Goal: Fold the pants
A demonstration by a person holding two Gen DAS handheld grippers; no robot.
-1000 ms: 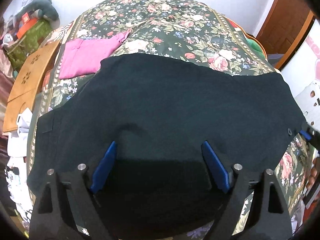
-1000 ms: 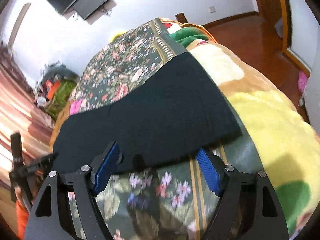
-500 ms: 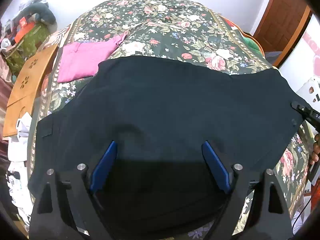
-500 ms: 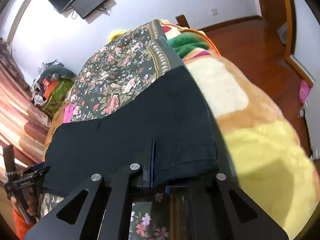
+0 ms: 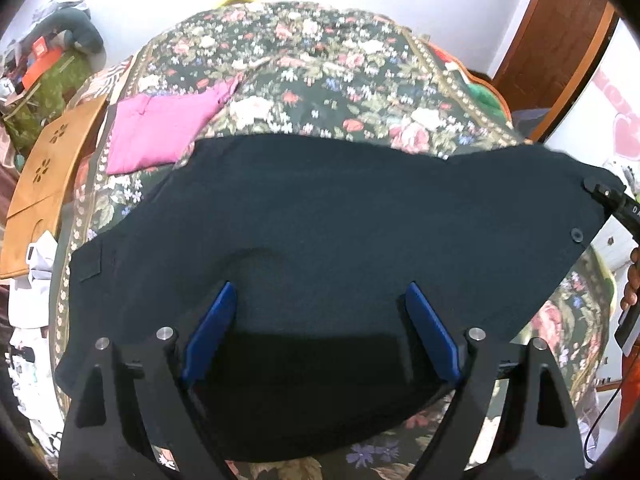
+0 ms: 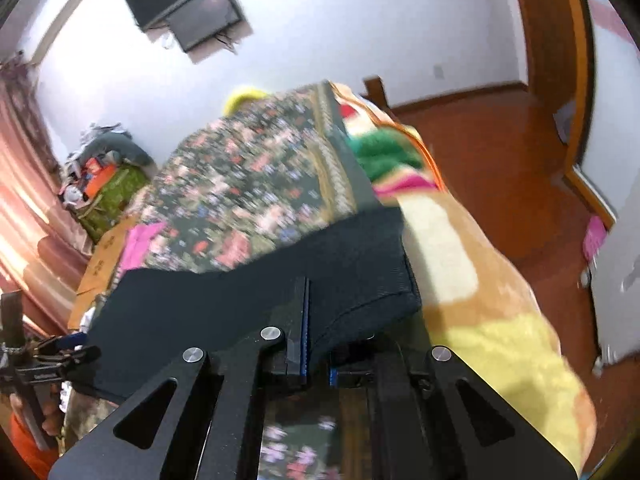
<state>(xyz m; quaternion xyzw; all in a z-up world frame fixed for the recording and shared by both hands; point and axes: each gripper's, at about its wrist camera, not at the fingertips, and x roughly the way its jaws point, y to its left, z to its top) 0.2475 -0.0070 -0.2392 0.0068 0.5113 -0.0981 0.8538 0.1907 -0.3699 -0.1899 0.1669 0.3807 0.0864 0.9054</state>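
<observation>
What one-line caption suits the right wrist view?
Right gripper shut on the black fabric pants' edge above the floral bedspread.

pants (image 5: 340, 216): black | bedspread (image 5: 320, 80): dark floral (pink roses) | cloth (image 5: 160, 128): magenta

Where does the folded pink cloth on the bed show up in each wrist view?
Left wrist view: folded pink cloth lies upper left on the floral bedspread, beyond the dark pants.
Right wrist view: blurred pink patch at middle left, past the pants' far edge.
Shared landmark: the light wooden board beside it.
</observation>
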